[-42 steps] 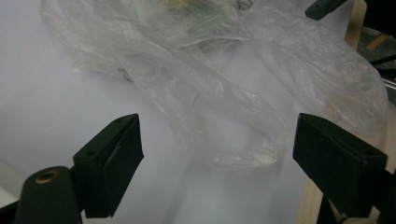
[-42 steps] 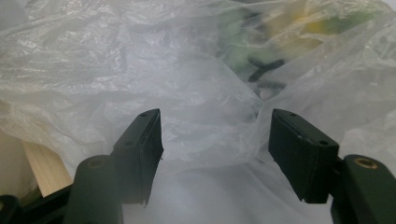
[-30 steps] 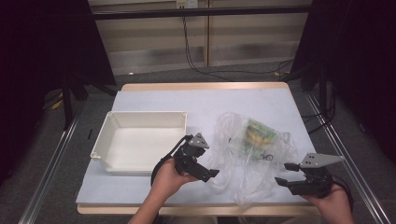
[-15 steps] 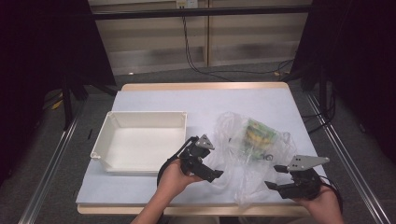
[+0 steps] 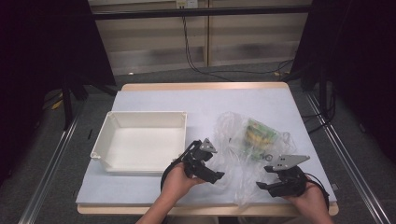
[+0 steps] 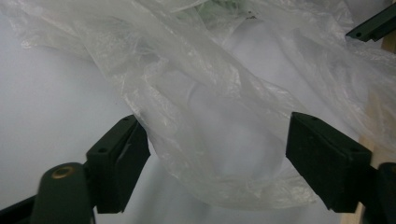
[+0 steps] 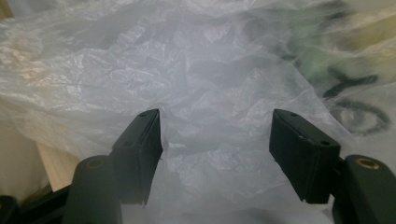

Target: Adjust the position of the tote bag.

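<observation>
A crumpled clear plastic bag (image 5: 236, 140) lies on the table right of centre, with green and yellow packets (image 5: 259, 132) inside it. My left gripper (image 5: 214, 171) is at the bag's left edge. Its jaws have just been closing, and a loose fold of the bag (image 6: 210, 98) lies between them, but the pads do not press on it. My right gripper (image 5: 262, 185) is at the bag's near right corner, open, with the film (image 7: 210, 74) spread between and ahead of its jaws. In the gripper views, the left gripper (image 6: 215, 140) and right gripper (image 7: 215, 135) both stand wide.
A white empty tray (image 5: 147, 113) stands to the left of the bag on the pale mat (image 5: 210, 100). The wooden table edge (image 5: 112, 209) runs close under both hands. Black cables hang at the back beyond the table.
My right gripper has moved left up to the bag's corner. My left gripper has sunk a little toward the bag, and its jaws stand slightly narrower.
</observation>
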Motion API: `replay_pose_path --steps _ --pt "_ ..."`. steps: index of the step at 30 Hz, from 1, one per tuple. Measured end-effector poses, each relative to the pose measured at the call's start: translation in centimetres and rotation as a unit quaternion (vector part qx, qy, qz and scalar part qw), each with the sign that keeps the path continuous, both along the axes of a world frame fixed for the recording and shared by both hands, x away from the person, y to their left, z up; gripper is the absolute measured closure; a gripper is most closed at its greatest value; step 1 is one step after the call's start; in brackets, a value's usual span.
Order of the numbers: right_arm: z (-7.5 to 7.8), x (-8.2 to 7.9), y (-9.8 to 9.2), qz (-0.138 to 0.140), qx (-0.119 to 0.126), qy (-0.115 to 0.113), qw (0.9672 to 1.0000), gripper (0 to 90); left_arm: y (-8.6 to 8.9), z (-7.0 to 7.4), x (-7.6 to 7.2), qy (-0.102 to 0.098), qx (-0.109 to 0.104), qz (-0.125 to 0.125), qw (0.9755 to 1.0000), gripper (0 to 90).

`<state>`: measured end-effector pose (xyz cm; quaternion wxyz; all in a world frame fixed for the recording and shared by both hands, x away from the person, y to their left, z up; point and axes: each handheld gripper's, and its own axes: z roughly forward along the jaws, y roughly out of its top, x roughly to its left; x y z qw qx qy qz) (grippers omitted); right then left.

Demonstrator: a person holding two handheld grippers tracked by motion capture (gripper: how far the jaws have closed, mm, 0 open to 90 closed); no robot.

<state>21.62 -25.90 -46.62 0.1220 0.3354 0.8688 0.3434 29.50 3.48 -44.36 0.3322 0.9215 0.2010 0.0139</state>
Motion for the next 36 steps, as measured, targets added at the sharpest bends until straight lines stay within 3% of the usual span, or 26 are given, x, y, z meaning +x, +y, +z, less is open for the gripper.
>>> replay_pose_path --steps 1,4,7,8,9,10,12,14,16,19,21,24,28,29,32,36 --pt "-0.1 0.1 0.0 0.001 0.003 0.003 1.0000 35.7 -0.1 -0.2 -0.1 0.005 -0.012 0.013 0.9998 23.0" --pt "-0.4 0.2 0.1 0.002 -0.004 0.006 1.0000 41.2 -0.1 -0.5 0.2 0.010 0.005 0.008 0.9999 26.6" --pt "-1.0 0.4 0.2 0.002 -0.013 0.009 0.9999 46.6 -0.2 -0.6 0.1 0.016 -0.001 0.017 0.9997 30.9" --pt "-1.0 0.4 0.0 -0.002 -0.003 0.012 0.9999 54.9 -0.3 -0.7 0.0 0.017 -0.012 0.021 0.9996 34.3" --pt "-1.0 0.4 0.0 -0.002 -0.003 0.012 0.9999 54.9 -0.2 -0.6 0.1 0.012 -0.003 0.012 0.9999 34.3" --pt "-1.0 0.4 0.0 -0.003 0.000 0.009 1.0000 60.8 -0.1 -0.5 0.1 0.011 0.003 0.007 0.9999 35.0" --pt "-1.0 0.4 -0.2 -0.006 0.000 0.009 0.9999 72.3 -0.2 -0.7 -0.1 0.019 -0.014 0.023 0.9995 36.8" --pt "-1.0 0.3 -0.3 -0.010 0.008 0.013 0.9998 80.9 0.0 -0.6 0.1 0.020 0.000 0.009 0.9998 37.7" --pt "-0.9 0.3 -0.4 -0.013 -0.003 0.013 0.9998 88.6 0.0 -0.8 0.0 0.025 -0.012 0.021 0.9994 39.1" --pt "-0.8 0.2 -0.4 -0.018 -0.009 0.012 0.9997 89.4 0.0 -0.8 0.0 0.028 -0.011 0.027 0.9992 43.8" --pt "-0.7 0.2 -0.5 -0.023 -0.017 0.009 0.9995 89.5 0.3 -0.7 0.1 0.022 -0.008 0.016 0.9996 53.8" --pt "-0.6 0.0 -1.1 -0.028 -0.015 0.012 0.9994 89.4 0.3 -0.6 0.0 0.031 -0.020 0.020 0.9991 66.7" --pt "-0.4 -0.1 -1.7 -0.036 -0.011 0.010 0.9992 89.4 0.2 -0.6 0.0 0.036 -0.018 0.008 0.9991 70.8" --pt "-0.4 -0.1 -1.8 -0.038 -0.013 0.008 0.9992 89.3 0.2 -0.6 0.1 0.034 -0.008 -0.003 0.9994 72.7" --pt "-0.3 -0.3 -2.2 -0.045 -0.010 0.010 0.9989 89.3 0.1 -0.8 -0.1 0.039 -0.016 0.003 0.9991 76.4" --pt "-0.1 -0.4 -2.8 -0.054 -0.006 0.008 0.9985 89.3 0.0 -0.6 -0.2 0.036 -0.008 -0.014 0.9992 81.2"
